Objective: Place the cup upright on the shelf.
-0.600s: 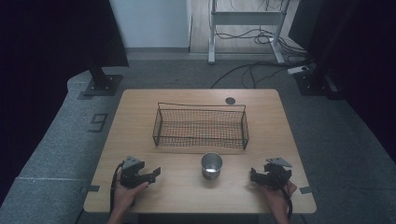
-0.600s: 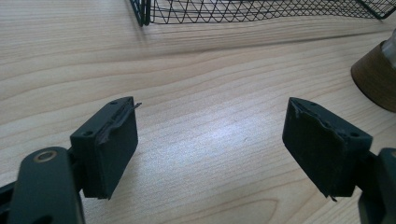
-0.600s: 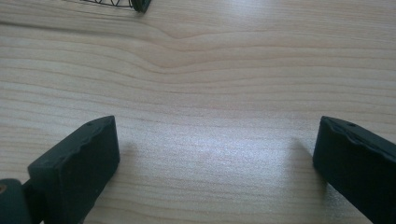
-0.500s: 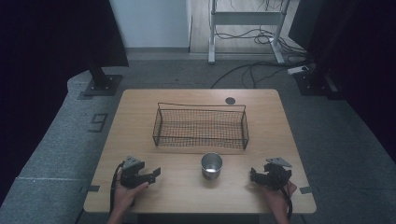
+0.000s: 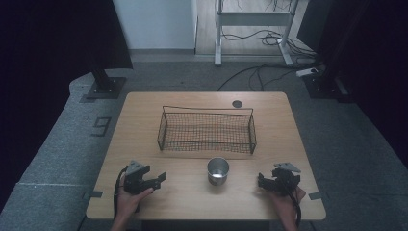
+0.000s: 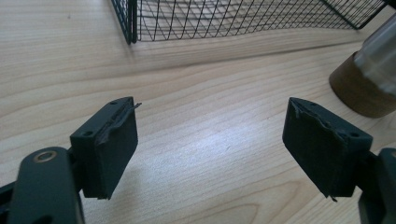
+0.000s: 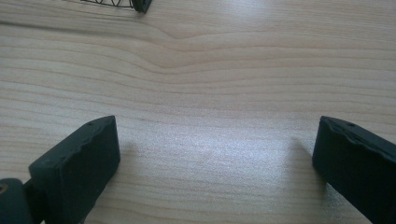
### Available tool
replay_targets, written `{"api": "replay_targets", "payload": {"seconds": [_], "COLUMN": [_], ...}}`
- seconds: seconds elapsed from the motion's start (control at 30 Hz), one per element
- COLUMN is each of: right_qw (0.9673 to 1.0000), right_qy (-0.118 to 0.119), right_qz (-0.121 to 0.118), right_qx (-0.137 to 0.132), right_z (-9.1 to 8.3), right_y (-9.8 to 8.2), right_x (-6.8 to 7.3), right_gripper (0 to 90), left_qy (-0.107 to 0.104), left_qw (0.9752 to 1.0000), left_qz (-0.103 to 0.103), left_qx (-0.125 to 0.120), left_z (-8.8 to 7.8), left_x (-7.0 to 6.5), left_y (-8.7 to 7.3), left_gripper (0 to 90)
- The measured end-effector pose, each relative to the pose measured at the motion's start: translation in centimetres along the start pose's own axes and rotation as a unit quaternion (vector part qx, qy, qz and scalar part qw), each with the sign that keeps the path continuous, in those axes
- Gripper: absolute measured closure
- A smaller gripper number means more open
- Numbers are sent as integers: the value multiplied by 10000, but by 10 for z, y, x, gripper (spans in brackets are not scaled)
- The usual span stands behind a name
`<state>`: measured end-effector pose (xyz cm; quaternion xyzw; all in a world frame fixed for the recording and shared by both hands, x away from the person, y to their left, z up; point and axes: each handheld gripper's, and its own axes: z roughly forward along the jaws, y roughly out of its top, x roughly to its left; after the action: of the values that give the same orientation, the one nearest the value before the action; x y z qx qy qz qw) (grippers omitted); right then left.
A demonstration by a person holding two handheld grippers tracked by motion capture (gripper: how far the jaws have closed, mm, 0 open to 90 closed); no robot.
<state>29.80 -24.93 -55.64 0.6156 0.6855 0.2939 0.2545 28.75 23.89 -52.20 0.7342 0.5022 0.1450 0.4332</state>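
dim room, grey carpet floor, cables on the floor far behind. light wood bench carries a black wire basket at its middle, nothing visible inside. a metal cup stands upright just near of the basket, apart from it. left tool rests near-left on the bench, jaws spread wide, grasping nothing. right tool near-right, jaws also spread, nothing between them. cup sits between both tools, touching neither.
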Motion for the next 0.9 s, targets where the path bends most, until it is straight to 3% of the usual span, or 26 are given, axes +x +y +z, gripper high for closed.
{"api": "replay_targets", "payload": {"seconds": [0.17,0.3,0.57,0.9], "right_qw": [10000,10000,10000,10000], "right_qy": [0,0,0,-34], "right_qz": [-2,-2,-1,24], "right_qx": [0,0,-1,-14], "right_z": [0,0,0,-1], "right_y": [0,0,0,0], "right_x": [0,0,0,0], "right_gripper": [7,7,7,20], "left_qy": [-66,-303,-332,-359], "left_qw": [10000,9995,9989,9986], "left_qz": [64,82,139,245], "left_qx": [-22,-90,-285,-315], "left_z": [-1,-2,-5,-6], "left_x": [-5,-13,-23,-32], "left_y": [2,6,11,17], "left_gripper": [183,183,186,182]}}
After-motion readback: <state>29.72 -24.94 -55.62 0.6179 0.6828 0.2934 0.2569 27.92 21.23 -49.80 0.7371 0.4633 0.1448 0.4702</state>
